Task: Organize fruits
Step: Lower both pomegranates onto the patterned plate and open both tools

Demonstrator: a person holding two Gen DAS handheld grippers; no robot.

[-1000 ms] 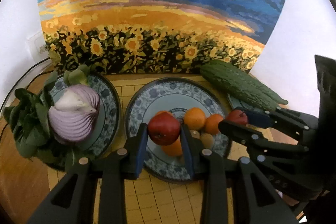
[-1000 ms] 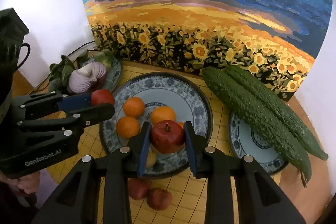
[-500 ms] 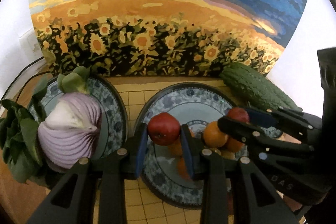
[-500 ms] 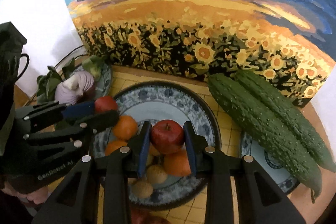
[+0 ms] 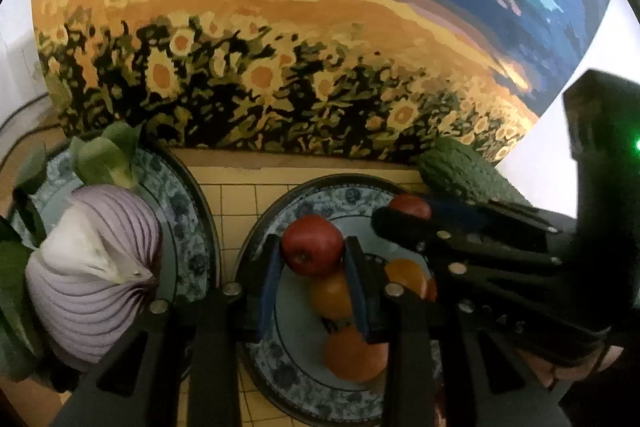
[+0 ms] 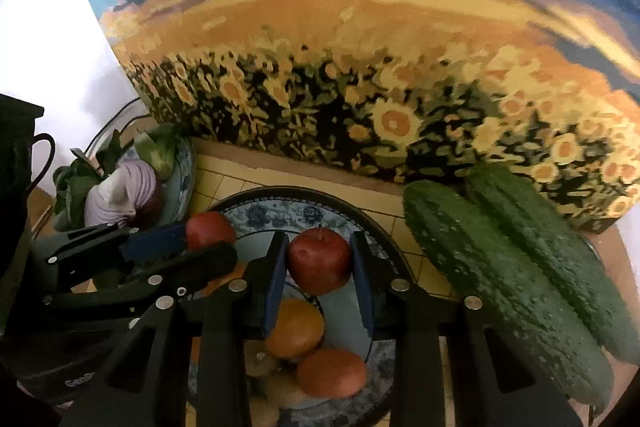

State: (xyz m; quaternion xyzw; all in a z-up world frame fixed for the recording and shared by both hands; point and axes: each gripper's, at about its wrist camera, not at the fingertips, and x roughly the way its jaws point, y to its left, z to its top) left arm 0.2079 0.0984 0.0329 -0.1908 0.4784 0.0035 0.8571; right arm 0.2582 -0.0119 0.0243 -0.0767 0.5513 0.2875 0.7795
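Note:
Each gripper holds a red apple over the blue-patterned fruit plate (image 5: 288, 205) (image 6: 280, 207). My left gripper (image 5: 313, 247) is shut on a red apple (image 5: 312, 245). That left gripper (image 6: 212, 247) also shows at the left of the right wrist view, clamping its apple (image 6: 208, 229). My right gripper (image 6: 320, 261) is shut on another red apple (image 6: 319, 261); it reaches in from the right of the left wrist view as the right gripper (image 5: 404, 215) with its apple (image 5: 410, 205). Oranges (image 5: 354, 355) (image 6: 296, 327) lie on the plate below both.
A halved purple onion (image 5: 92, 267) and green leaves (image 5: 106, 155) fill a second patterned plate (image 5: 188, 211) on the left. Two bitter gourds (image 6: 512, 267) lie over a plate on the right. A sunflower painting (image 6: 360, 87) stands close behind on the yellow grid mat (image 5: 236, 195).
Both grippers have moved forward and down over the fruit plate with their apples still clamped. The painting and plate now loom larger, and the oranges sit under the fingers.

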